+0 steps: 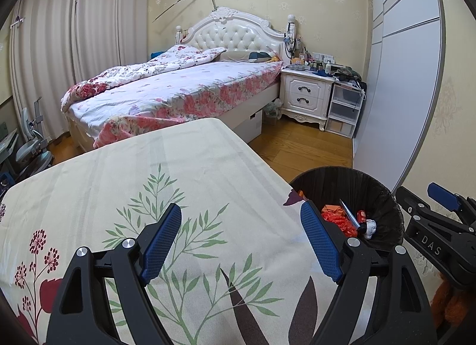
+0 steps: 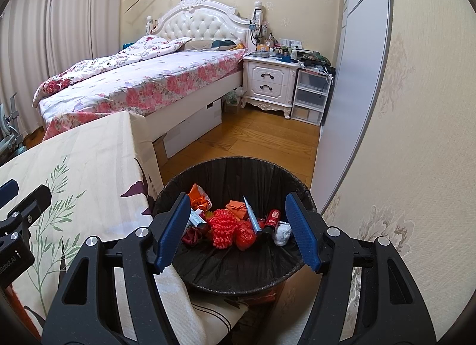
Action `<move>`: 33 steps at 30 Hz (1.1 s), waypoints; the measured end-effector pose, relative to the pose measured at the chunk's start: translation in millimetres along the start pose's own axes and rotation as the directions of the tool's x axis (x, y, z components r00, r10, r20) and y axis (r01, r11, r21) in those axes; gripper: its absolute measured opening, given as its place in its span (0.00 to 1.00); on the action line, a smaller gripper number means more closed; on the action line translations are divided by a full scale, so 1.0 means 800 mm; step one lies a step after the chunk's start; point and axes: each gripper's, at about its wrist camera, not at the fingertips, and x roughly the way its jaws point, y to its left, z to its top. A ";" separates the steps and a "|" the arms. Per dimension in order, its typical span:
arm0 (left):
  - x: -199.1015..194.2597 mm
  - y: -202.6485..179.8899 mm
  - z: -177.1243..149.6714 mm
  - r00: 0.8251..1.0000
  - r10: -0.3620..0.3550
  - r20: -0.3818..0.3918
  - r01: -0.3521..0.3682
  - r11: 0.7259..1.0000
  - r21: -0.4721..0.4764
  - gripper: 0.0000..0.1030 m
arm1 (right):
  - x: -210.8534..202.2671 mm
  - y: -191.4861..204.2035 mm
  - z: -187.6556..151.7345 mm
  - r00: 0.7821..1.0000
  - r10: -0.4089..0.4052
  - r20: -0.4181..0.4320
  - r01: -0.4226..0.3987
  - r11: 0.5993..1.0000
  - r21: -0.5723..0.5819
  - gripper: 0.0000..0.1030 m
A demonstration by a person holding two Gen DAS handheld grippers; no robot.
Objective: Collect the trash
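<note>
A round bin with a black liner stands beside the table's right edge; it also shows in the left wrist view. Inside lie red crinkled wrappers, an orange packet, a small red can, a white crumpled wad and a blue-silver stick. My right gripper is open and empty, held just above the bin. My left gripper is open and empty above the floral tablecloth.
A bed with a floral cover stands behind the table. A white nightstand and plastic drawers stand at the back right. A grey wardrobe door and a wall close in on the right. Wooden floor lies beyond the bin.
</note>
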 end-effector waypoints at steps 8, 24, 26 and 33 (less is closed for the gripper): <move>0.003 -0.001 -0.004 1.000 -0.004 -0.008 0.004 1.000 -0.008 0.77 | 0.000 0.000 0.000 1.000 0.001 -0.001 -0.001 1.000 0.000 0.63; 0.003 0.001 -0.002 1.000 -0.004 -0.007 0.004 1.000 -0.008 0.77 | 0.000 0.002 -0.001 1.000 0.001 -0.002 -0.001 1.000 -0.003 0.63; 0.004 0.001 -0.002 1.000 -0.004 -0.008 0.004 1.000 -0.008 0.77 | 0.000 0.002 -0.001 1.000 0.001 -0.002 -0.001 1.000 -0.004 0.63; 0.005 -0.002 -0.006 1.000 -0.007 -0.004 0.007 1.000 -0.009 0.77 | 0.000 0.002 -0.001 1.000 0.001 -0.003 -0.001 1.000 -0.005 0.63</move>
